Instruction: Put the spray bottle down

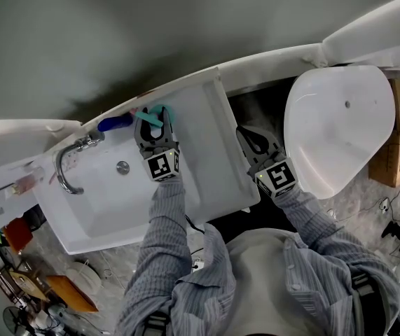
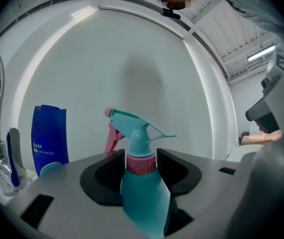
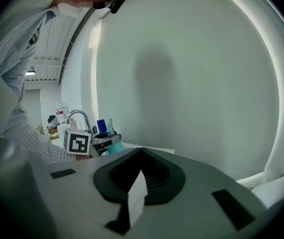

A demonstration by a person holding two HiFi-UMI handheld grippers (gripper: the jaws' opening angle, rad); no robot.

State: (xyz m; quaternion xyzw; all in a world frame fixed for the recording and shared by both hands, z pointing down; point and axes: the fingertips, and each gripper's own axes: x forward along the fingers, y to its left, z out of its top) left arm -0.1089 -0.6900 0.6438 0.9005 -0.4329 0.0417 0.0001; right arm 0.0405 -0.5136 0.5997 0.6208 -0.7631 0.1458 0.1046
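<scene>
Beside the spray bottle [image 2: 141,183] stands a blue pouch [image 2: 49,138].

Worn: blue-grey striped long-sleeved shirt [image 1: 164,236]. Left gripper [image 1: 154,117] and right gripper [image 1: 252,137]: grey bodies, black jaws, each fitted with a black-and-white marker cube [image 1: 163,165].

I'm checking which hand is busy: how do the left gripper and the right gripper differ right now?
The left gripper is shut on the teal spray bottle, at its neck; the right gripper is shut with nothing between its jaws. The left gripper is over the sink; the right gripper is beside the sink, past its edge. Both carry a marker cube.
</scene>
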